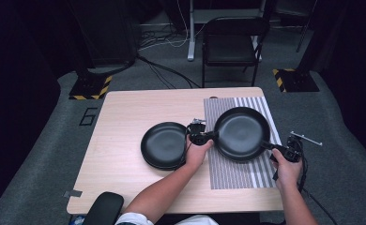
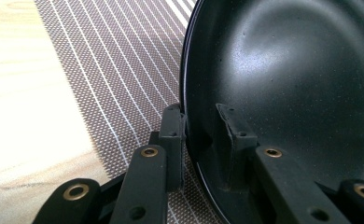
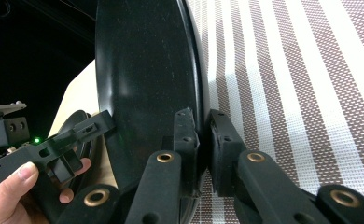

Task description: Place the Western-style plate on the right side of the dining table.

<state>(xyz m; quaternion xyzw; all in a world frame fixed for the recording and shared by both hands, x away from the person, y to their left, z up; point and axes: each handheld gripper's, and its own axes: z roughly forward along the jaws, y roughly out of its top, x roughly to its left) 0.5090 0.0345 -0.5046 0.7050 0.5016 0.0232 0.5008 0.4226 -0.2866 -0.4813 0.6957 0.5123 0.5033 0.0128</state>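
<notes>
A large black dish sits over the striped placemat on the right half of the wooden table. My left gripper is shut on its left rim, one finger outside and the other inside the dish. My right gripper is shut on the opposite rim. In the right gripper view that gripper pinches the dish edge, and the left gripper with its hand shows beyond. A smaller black dish lies on bare wood just left of the left gripper.
The placemat reaches nearly to the table's right edge. A black padded object sits at the front left corner, with a strip of tape nearby. A folding chair and floor cables lie beyond the far edge.
</notes>
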